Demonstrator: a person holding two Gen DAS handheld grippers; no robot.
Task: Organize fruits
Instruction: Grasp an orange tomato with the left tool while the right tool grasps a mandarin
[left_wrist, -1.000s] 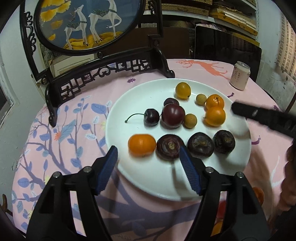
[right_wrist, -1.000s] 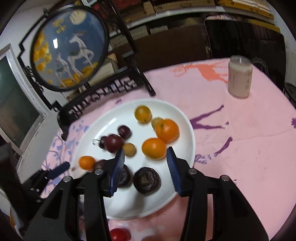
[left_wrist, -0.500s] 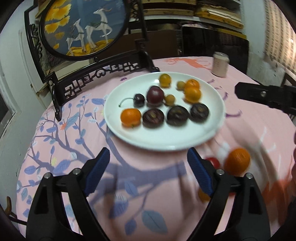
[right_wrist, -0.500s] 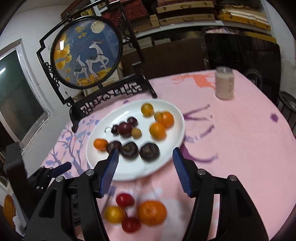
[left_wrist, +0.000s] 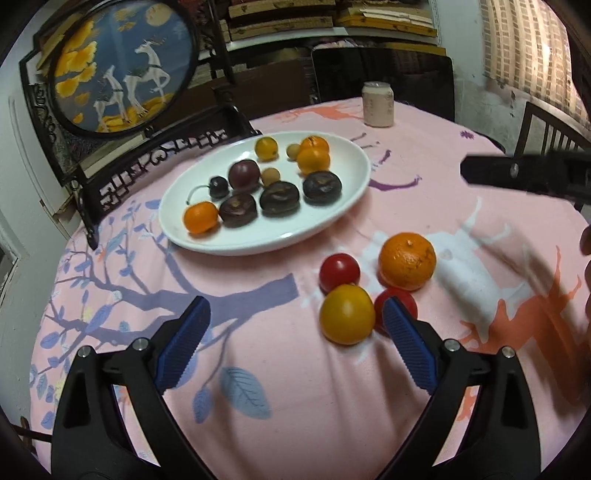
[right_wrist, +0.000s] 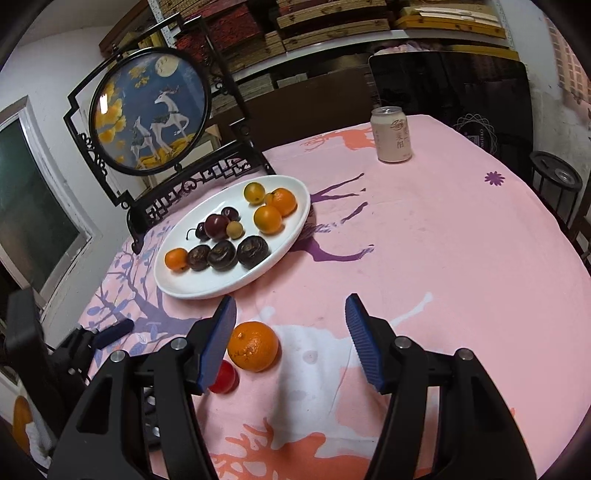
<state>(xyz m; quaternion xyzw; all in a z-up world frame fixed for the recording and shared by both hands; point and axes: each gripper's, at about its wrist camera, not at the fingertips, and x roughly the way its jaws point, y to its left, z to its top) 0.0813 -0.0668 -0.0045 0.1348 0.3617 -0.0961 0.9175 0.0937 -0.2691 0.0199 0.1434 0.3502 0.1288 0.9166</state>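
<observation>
both grippers pulled back; dimpled orange (right_wrist: 252, 345) now near.

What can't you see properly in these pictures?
- Second red tomato: left wrist view, partly behind a blue finger.
- Red tomato: right wrist view, half behind a finger.
- Yellow fruit: absent from the right wrist view, presumably behind the right gripper.
- Can: label too small.

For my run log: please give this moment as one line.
left gripper: open, empty | right gripper: open, empty | orange: on tablecloth | plate: holds fruit
</observation>
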